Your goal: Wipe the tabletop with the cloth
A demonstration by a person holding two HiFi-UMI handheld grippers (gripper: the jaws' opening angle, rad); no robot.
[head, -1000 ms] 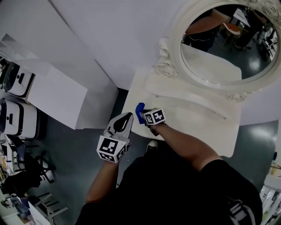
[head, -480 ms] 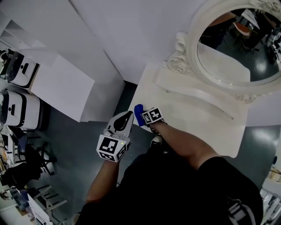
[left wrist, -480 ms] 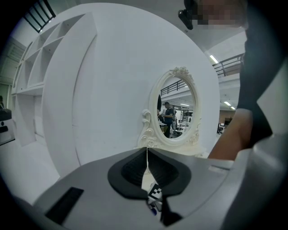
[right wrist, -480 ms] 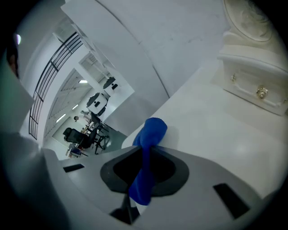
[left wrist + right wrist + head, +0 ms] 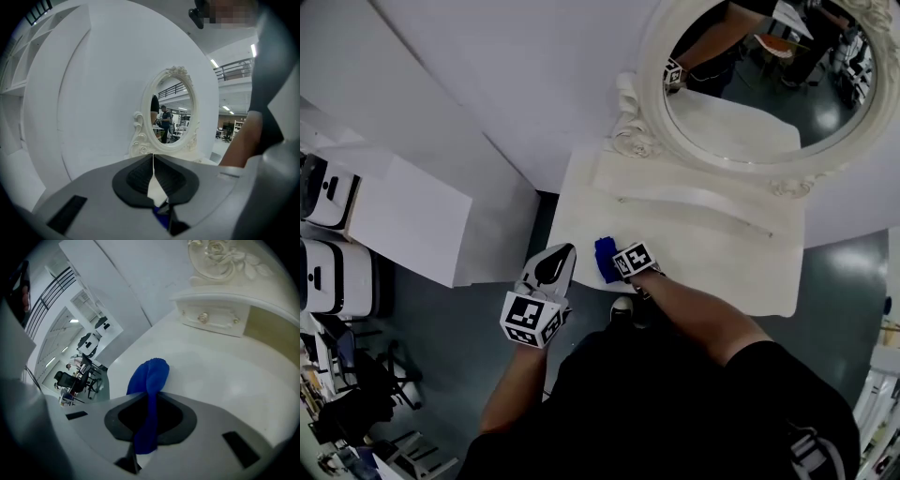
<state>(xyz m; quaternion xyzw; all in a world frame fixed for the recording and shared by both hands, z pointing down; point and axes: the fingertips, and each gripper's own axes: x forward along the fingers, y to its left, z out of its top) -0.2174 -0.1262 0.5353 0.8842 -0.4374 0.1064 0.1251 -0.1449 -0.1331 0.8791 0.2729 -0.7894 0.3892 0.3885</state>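
Nearest to us, the left gripper (image 5: pixel 563 249) hangs just off the front left corner of the table, beside the edge and apart from the white tabletop (image 5: pixel 703 246). In the left gripper view its jaws are pressed together at the tips with nothing between them (image 5: pixel 153 157). A scrap of blue shows low in that view, behind the jaws.

Just to its right, the right gripper (image 5: pixel 615 266) reaches over the front left part of the tabletop. Its jaws are pinching the blue cloth (image 5: pixel 604 255). In the right gripper view, a narrow fold of the cloth (image 5: pixel 149 376) runs down between the two dark pads, and the gripper (image 5: pixel 150 399) is closed tight on it. The rest bunches out past the jaw tips in a rounded lump that seems to rest on the tabletop (image 5: pixel 225 376), near the front edge and left end.

Farther back, a raised shelf along the rear of the table holds a small drawer (image 5: pixel 213 319) with a round knob (image 5: pixel 203 317). The drawer is closed, so we cannot tell what it holds.

Behind it stands the oval mirror (image 5: pixel 741 80) in its carved white frame, against the white wall (image 5: pixel 525 84). In the left gripper view, the mirror (image 5: pixel 169 117) shows straight ahead, well beyond the jaws.
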